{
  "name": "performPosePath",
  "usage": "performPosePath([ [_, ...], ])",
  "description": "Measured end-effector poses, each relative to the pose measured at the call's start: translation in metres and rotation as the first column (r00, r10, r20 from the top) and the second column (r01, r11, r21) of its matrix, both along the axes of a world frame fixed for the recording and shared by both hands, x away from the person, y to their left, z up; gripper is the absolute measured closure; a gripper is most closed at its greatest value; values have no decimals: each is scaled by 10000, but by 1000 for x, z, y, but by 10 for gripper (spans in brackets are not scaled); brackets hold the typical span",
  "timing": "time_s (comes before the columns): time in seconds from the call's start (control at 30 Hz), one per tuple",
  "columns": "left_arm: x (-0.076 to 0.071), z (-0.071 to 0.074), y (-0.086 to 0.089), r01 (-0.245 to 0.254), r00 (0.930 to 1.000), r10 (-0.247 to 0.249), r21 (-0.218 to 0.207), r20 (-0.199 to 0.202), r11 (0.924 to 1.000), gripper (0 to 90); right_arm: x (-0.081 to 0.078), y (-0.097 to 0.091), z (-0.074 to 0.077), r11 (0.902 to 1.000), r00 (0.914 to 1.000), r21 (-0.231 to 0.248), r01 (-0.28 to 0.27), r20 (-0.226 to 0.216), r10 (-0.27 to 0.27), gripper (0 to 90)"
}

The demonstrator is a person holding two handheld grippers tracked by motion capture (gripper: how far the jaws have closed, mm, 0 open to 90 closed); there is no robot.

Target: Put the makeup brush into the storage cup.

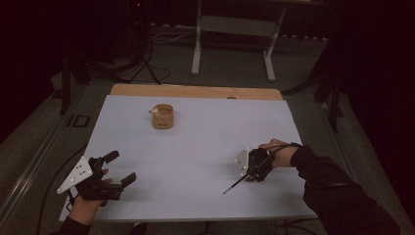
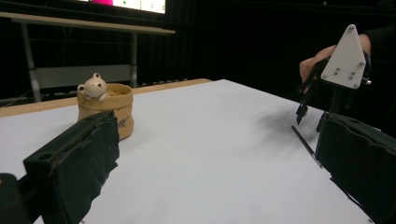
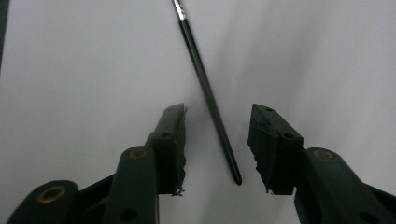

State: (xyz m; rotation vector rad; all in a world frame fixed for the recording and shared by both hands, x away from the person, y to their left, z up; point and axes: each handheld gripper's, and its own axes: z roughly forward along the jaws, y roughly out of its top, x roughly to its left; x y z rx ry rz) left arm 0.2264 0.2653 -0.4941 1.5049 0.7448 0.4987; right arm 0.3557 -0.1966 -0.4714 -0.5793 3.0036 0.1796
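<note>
2 hand-held grippers, left [image 1: 119, 169] & right [image 3: 217, 140], both spread wide; 1 pen [image 3: 208, 93], 1 bear pot [image 1: 163, 116]

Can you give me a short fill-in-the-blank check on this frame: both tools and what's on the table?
1. The right tool has its jaws ____ on either side of the thin black stick.
2. The stick lies flat on the ____ table cover.
3. A small ____ figure peeks out of the tan pot.
4. The left tool holds ____.

Missing words: open; white; bear; nothing
</note>
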Motion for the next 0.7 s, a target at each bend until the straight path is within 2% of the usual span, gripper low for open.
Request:
performPosePath([
  [0.1, 0, 0, 0, -15, 10000, 15, -12, -27, 10000, 1, -2, 3, -1, 9958, 9958, -195, -894, 186, 897, 620],
  [0.17, 0, 0, 0, -8, 10000, 8, -1, -14, 10000, 2, -3, 4, -2, 9938, 9938, -196, -1096, 163, 1099, 632],
  [0.3, 0, 0, 0, 4, 10000, -4, -7, -13, 10000, 1, -2, 5, -2, 9914, 9915, 162, -1301, 96, 1299, 637],
  [0.37, 0, -1, 0, 8, 10000, -8, -14, -23, 10000, 2, -2, 5, -2, 9922, 9925, 244, -1223, -13, 1224, 637],
  [0.5, 1, -1, 0, -1, 10000, 1, 3, -20, 10000, 2, -4, 6, -7, 9905, 9905, 19, -1378, 46, 1378, 641],
  [0.63, 0, 0, 0, 20, 10000, -20, 43, 5, 10000, 1, 1, 4, -16, 9837, 9850, -580, -1704, 163, 1716, 706],
  [0.7, 0, -1, 0, 14, 10000, -14, 25, -7, 10000, 1, 2, 3, -16, 9838, 9853, -662, -1665, 288, 1686, 715],
])
